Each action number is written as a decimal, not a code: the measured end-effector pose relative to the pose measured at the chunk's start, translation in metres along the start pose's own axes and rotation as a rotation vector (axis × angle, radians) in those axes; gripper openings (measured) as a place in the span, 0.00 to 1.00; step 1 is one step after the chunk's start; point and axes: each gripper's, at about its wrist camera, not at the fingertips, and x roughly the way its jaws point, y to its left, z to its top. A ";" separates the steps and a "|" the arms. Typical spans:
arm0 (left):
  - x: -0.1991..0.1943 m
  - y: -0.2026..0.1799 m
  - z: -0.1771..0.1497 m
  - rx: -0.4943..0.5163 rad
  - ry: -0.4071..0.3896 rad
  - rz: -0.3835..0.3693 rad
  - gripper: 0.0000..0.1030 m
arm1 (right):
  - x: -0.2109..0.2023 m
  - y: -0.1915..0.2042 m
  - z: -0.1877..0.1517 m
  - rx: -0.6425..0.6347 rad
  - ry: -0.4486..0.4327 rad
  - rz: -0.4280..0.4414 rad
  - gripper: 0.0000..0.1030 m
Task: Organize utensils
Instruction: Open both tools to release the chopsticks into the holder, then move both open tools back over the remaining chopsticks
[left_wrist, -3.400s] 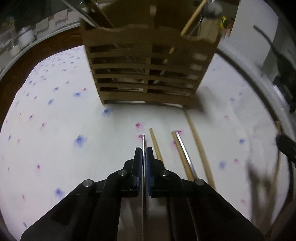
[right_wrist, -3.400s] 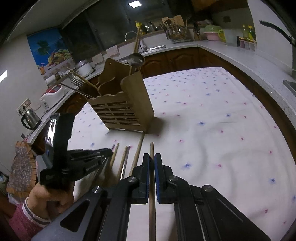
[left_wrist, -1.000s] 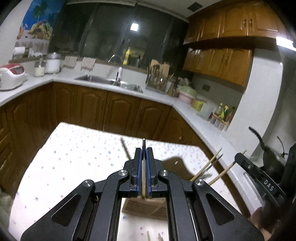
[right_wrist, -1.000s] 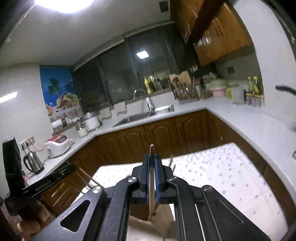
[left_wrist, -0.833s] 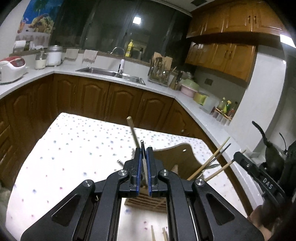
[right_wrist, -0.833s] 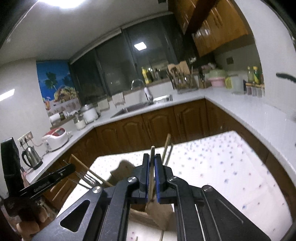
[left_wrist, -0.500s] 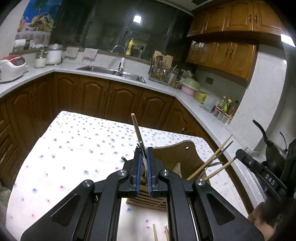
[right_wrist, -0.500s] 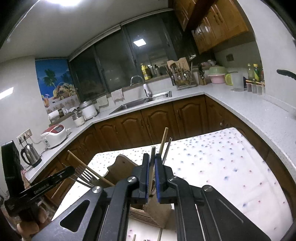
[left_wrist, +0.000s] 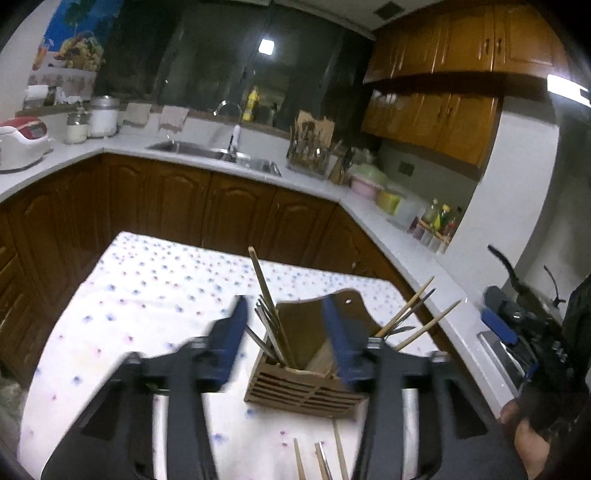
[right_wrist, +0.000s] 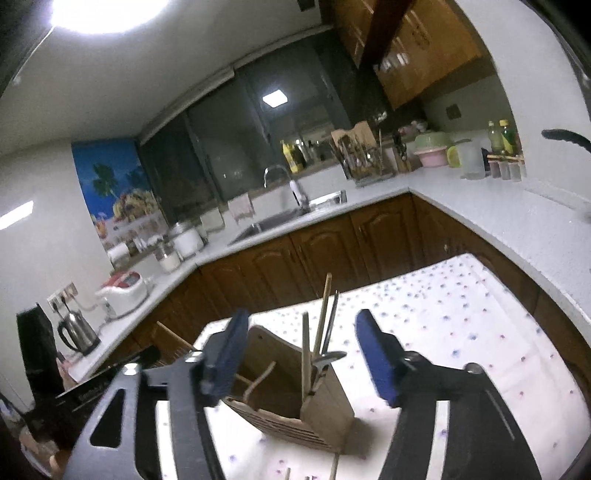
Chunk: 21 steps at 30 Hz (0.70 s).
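A slatted wooden utensil holder (left_wrist: 303, 384) stands on the flowered tablecloth (left_wrist: 147, 295). My left gripper (left_wrist: 286, 332) hovers just above and in front of it, its jaws opening, with nothing pressed between the pads. A wooden chopstick (left_wrist: 264, 291) and metal sticks lean in the holder's left compartment. In the right wrist view the holder (right_wrist: 325, 402) sits below my right gripper (right_wrist: 301, 350), whose jaws are also opening and hold nothing. A wooden stick (right_wrist: 305, 343) stands in the compartment beneath them. Several chopsticks (left_wrist: 317, 458) lie on the cloth in front of the holder.
The table's far edge faces brown cabinets and a white counter with a sink (left_wrist: 214, 151). A kettle (right_wrist: 79, 332) and rice cooker (right_wrist: 122, 288) stand on the left counter. The right-hand gripper (left_wrist: 517, 332) shows at the left wrist view's right edge. A hand (left_wrist: 524, 443) is below it.
Both grippers were shut on a thin stick over the holder; now both have spread wide and the sticks stand in the holder. Earlier they were down at the cloth.
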 end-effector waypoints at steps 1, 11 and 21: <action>-0.009 0.000 -0.001 -0.003 -0.017 0.002 0.58 | -0.007 0.000 0.002 0.008 -0.015 0.006 0.84; -0.058 0.011 -0.035 -0.050 -0.032 0.035 0.78 | -0.065 0.003 -0.011 -0.005 -0.074 0.022 0.97; -0.070 0.018 -0.088 -0.064 0.073 0.066 0.78 | -0.089 -0.008 -0.062 0.005 0.030 -0.006 0.98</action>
